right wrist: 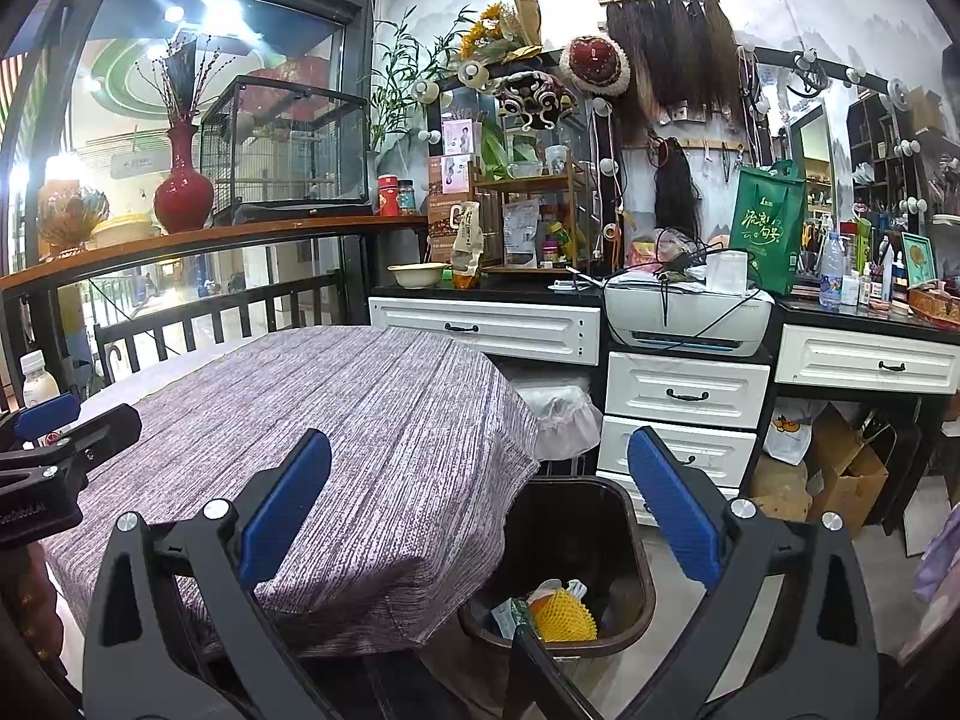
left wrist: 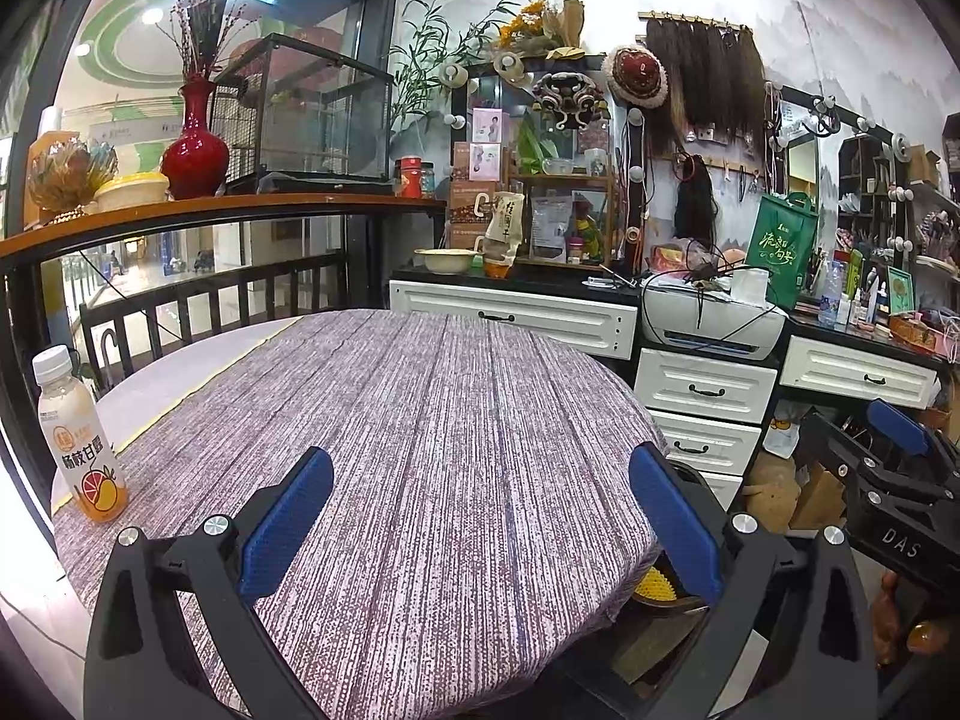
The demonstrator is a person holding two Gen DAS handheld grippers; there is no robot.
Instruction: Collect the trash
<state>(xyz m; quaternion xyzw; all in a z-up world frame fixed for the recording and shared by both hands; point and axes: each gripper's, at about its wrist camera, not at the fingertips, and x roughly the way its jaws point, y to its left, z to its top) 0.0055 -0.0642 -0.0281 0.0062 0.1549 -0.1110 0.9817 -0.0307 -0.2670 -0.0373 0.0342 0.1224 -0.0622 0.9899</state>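
Note:
A juice bottle [left wrist: 78, 438] with a white cap and orange label stands upright at the left edge of the round table [left wrist: 456, 420], which wears a purple-grey striped cloth. My left gripper [left wrist: 480, 510] hovers open over the cloth, holding nothing. My right gripper [right wrist: 480, 510] is open and empty too, above the table's right edge and a dark brown bin [right wrist: 636, 546] on the floor. A yellow foam net [right wrist: 564, 615] and a green wrapper [right wrist: 510, 612] lie in the bin. The left gripper [right wrist: 72, 420] shows at the left of the right wrist view, with the bottle [right wrist: 37, 384] behind it.
White drawers [right wrist: 684, 396] and a printer [right wrist: 690, 312] stand behind the bin. A second bin with a white frilly liner [right wrist: 558, 414] sits by the table's far side. Cardboard boxes [right wrist: 846, 468] lie on the floor at right. A black railing [left wrist: 210, 300] runs behind the table.

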